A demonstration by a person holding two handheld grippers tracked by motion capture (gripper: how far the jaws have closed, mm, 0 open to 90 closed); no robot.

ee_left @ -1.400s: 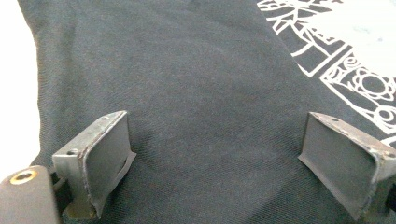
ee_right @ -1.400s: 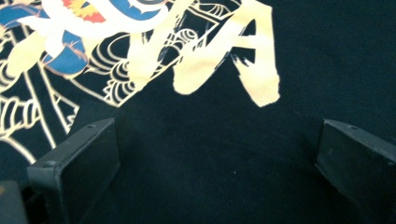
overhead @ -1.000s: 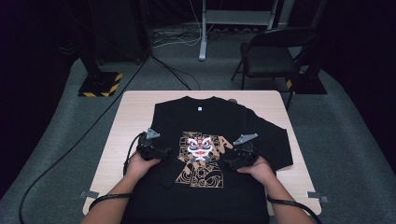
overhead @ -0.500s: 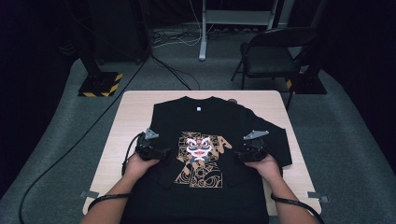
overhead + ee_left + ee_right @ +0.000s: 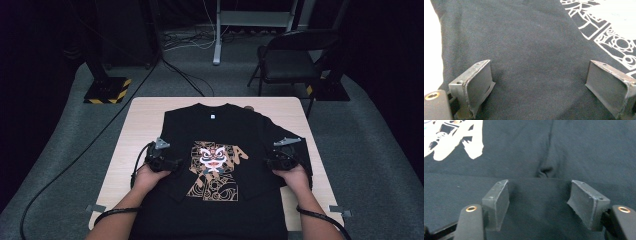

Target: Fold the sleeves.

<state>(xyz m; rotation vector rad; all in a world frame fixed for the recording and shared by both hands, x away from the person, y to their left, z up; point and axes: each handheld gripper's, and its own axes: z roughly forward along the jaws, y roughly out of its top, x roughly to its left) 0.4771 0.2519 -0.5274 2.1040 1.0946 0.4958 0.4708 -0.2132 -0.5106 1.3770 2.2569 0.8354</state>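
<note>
A black T-shirt [image 5: 220, 130] with a white and orange mask print [image 5: 212, 156] lies flat on the wooden table [image 5: 142, 122], collar away from me. My left gripper [image 5: 175, 164] rests on the shirt's left side; in the left gripper view [image 5: 539, 82] its jaws stand wide apart over plain black cloth, gripping nothing. My right gripper [image 5: 270, 161] is at the shirt's right side by the sleeve [image 5: 292, 150]. Its jaws [image 5: 539, 202] have just been closing and straddle a fold edge of the cloth [image 5: 539, 182], pads still apart from it.
Behind the table stand a black chair [image 5: 290, 62], a metal stand [image 5: 217, 35] and a base with yellow-black stripes [image 5: 107, 90]. Cables run over the grey floor [image 5: 65, 165]. Grey tape marks [image 5: 95, 208] sit at the table's near corners.
My right gripper has slid to the right, from near the print to the shirt's right side, and its jaws have narrowed. The left gripper has kept still.
</note>
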